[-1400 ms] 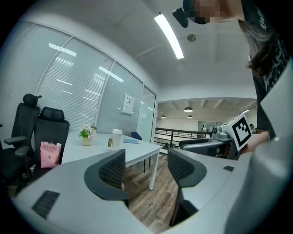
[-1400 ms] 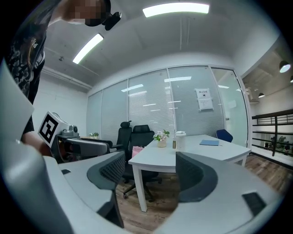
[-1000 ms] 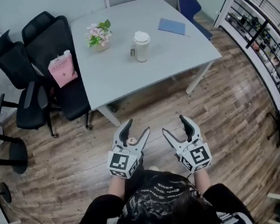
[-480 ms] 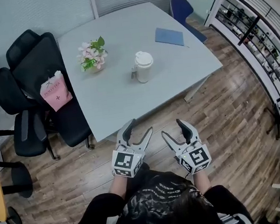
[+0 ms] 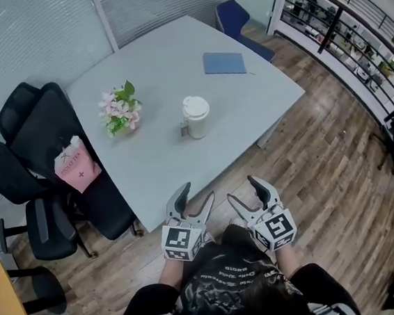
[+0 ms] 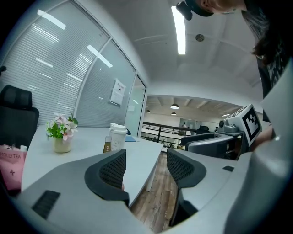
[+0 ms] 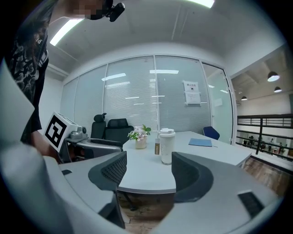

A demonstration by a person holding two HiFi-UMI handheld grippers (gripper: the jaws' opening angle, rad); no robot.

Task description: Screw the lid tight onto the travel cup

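Two grippers hover side by side just off the near edge of the tabletop (image 5: 247, 99). The left gripper (image 5: 197, 194) has its fingers apart and empty. The right gripper (image 5: 242, 190) has fingers apart too, having just closed slightly on nothing. The travel cup (image 5: 196, 122) stands upright near the tabletop's middle, its lid (image 5: 195, 106) on top, well apart from both grippers.

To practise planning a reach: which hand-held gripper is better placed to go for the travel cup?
Probably right: the right hand-held gripper lines up with the travel cup, its jaws open, just narrowed slightly, empty. The left hand-held gripper aims beside it.
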